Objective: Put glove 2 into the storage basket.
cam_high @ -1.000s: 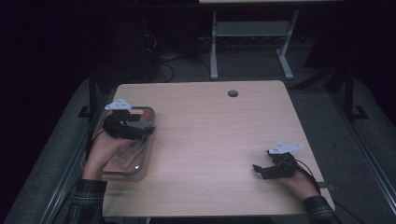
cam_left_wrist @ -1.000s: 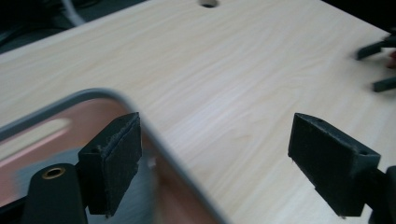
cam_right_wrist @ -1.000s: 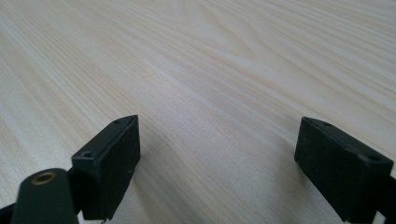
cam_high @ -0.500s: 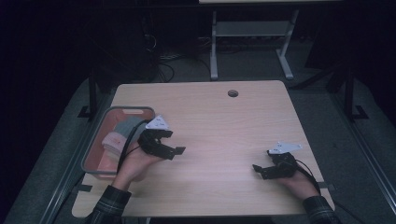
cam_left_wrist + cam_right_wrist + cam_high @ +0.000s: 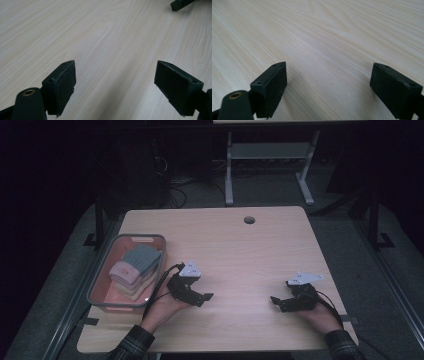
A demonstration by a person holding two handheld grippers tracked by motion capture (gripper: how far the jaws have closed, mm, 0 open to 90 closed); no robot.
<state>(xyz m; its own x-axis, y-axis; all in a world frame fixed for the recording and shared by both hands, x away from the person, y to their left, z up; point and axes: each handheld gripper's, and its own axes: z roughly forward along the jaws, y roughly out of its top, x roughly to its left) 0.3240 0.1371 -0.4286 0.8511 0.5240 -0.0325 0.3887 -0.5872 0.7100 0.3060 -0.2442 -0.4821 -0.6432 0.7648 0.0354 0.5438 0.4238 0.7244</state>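
Nearest the person, both hands lay low on the tabletop [image 5: 240,250]. The left gripper [image 5: 200,297] sat at about 7 o'clock from the tabletop's middle, its jaws spread wide with nothing between them; in the left gripper view only bare wood lay between the black pads [image 5: 63,82]. It pointed toward 3 o'clock, away from the basket, which reads as a hand done with loading rather than reaching for more. The right gripper [image 5: 280,304] sat at about 4 o'clock, likewise wide open and empty, its pads [image 5: 273,85] close over the wood grain; it looked parked out of the way, near the edge, leaving the middle free.

Farther off, at about 9 o'clock, the basket [image 5: 102,305] stood at the left edge of the tabletop, just beside the left hand. The folded cloths [image 5: 135,267] lay stacked inside it, a grey one on top of pinkish and cream ones, tilted toward the basket's far end. Stacked so, they seemed stowed, the job likely finished.

At 12 o'clock a cable hole [image 5: 249,219] marked the far edge.
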